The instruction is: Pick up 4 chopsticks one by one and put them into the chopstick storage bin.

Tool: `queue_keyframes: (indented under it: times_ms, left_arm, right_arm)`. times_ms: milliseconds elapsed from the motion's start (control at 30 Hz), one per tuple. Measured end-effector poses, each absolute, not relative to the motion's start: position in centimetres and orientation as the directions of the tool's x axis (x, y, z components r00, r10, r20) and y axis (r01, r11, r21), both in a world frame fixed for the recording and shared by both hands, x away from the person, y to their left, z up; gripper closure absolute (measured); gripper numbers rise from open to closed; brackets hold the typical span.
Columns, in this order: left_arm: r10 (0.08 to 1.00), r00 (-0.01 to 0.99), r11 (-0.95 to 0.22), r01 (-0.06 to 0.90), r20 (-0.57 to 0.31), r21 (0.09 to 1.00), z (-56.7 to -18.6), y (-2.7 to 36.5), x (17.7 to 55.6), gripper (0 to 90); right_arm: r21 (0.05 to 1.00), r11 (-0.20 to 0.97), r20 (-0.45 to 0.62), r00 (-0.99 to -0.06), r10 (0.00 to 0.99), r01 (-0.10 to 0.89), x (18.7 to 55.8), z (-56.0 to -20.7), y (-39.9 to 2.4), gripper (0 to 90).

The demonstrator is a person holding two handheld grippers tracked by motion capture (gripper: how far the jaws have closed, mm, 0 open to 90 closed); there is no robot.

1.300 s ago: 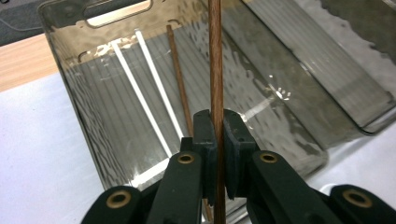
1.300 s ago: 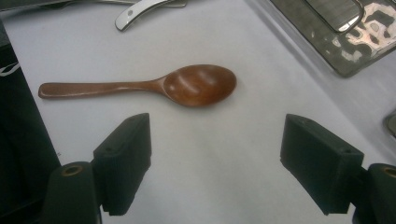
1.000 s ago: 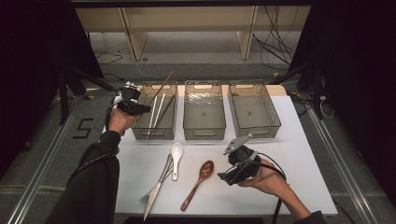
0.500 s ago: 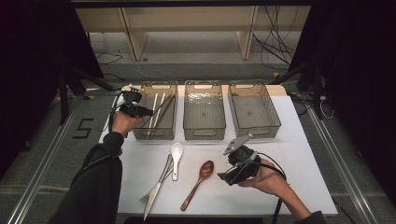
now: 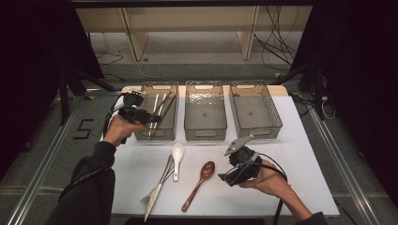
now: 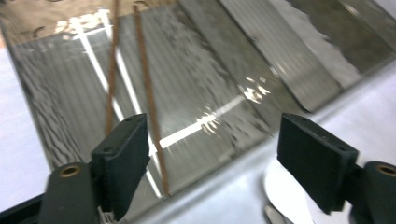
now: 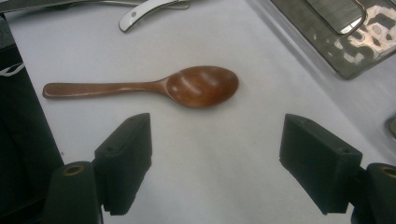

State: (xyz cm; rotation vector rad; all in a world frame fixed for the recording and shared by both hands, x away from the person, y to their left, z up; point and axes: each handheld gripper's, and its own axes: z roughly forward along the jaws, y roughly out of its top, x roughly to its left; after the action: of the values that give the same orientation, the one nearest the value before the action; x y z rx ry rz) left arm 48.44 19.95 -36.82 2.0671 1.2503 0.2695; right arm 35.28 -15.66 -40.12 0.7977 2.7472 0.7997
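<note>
High view: my left gripper (image 5: 149,117) sits over the near left corner of the left bin (image 5: 139,133), jaws just opened, nothing between them. Chopsticks (image 5: 159,110) lie inside that bin, running lengthwise, some pale and some brown. Middle bin (image 5: 205,133) and right bin (image 5: 263,130) stand beside it in a row along the far side of the white counter (image 5: 300,154). My right gripper (image 5: 224,177) hovers low over the counter near the front right, jaws wide, pointing at the wooden spoon (image 5: 199,184), which lies just beside it, bowl end towards the bins. Left of that: white ceramic spoon (image 5: 177,158), with a fork (image 5: 156,186) and a knife (image 5: 152,206) slanted under its handle, touching or overlapping, can't tell which. Left gripper view: left gripper (image 6: 212,158) jaws wide apart, empty; two brown chopsticks (image 6: 142,84) and pale ones rest on the ribbed floor of the left bin (image 6: 219,70) beyond them; picture is blurred. Right gripper view: right gripper (image 7: 215,158) jaws wide, empty; wooden spoon (image 7: 187,86) lies flat on the counter (image 7: 196,154) just beyond the jaws, bowl up, handle to the left, not touched.
</note>
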Motion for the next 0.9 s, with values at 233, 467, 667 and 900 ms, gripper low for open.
queue_keyframes:
  times_ms: [233, 467, 667, 900]
  left_arm:
    - [0.809, 0.57, -0.343, 0.654, -0.141, 0.675, -36.6, 19.0, 44.8, 20.4]
    - [0.792, 0.599, -0.387, 0.639, -0.114, 0.665, -37.0, 18.5, 42.0, 18.2]
    - [0.788, 0.606, -0.383, 0.623, -0.111, 0.682, -37.8, 18.4, 40.4, 17.3]
    - [0.783, 0.612, -0.388, 0.619, -0.11, 0.683, -38.7, 18.4, 39.1, 16.9]
  right_arm:
    - [0.543, 0.715, -0.022, -0.844, 0.536, 0.44, 35.3, -40.2, -15.5, 26.1]
    - [0.54, 0.716, -0.023, -0.843, 0.537, 0.442, 35.1, -40.5, -15.2, 26.1]
    - [0.532, 0.727, -0.021, -0.851, 0.524, 0.434, 34.9, -40.8, -14.7, 26.1]
    - [0.535, 0.729, -0.02, -0.855, 0.518, 0.428, 34.6, -40.9, -14.1, 26.4]
